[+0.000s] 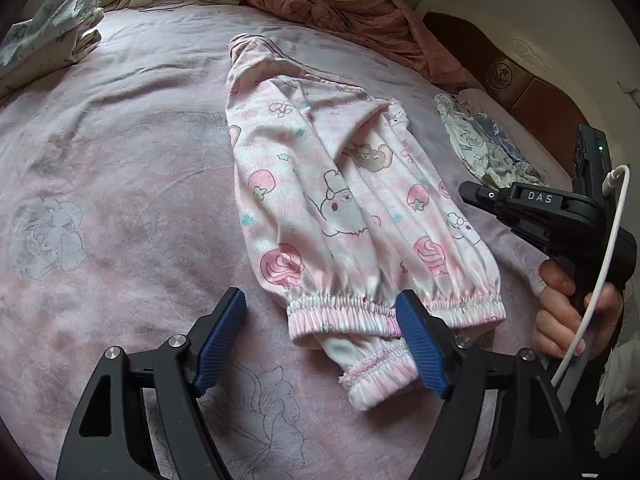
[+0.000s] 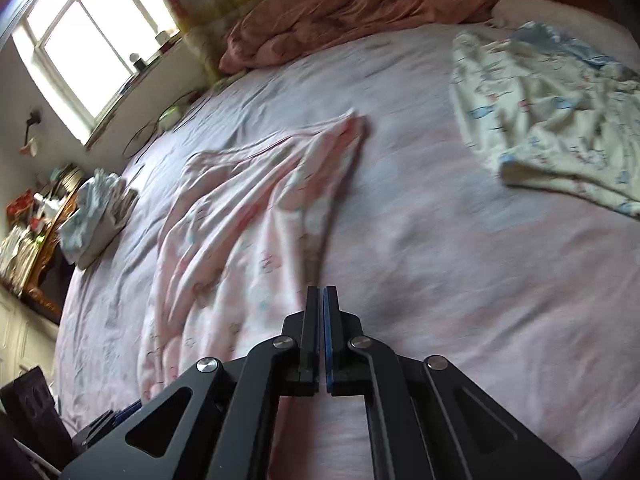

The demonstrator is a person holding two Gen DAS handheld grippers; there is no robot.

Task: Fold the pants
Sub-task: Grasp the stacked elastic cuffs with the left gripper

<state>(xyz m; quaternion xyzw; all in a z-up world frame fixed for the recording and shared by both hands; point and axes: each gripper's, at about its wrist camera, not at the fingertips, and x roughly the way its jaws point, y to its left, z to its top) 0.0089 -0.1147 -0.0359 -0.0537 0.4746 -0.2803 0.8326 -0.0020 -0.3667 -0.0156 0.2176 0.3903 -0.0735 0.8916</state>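
Left wrist feed is sharp, evenly lit by soft daylight, with faint shadows in the creases of the pale pink floral bedsheet (image 1: 120, 184). Right wrist feed is motion-smeared; I can't make out the print on the pink patterned cotton pants (image 2: 240, 216). The white-framed window (image 2: 84, 40), far left, is blown out. Both feeds show fisheye bending and dark corners.

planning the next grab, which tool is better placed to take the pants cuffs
Left. The left tool stands open at the cuffs of the pants; the right tool is shut and holds nothing.
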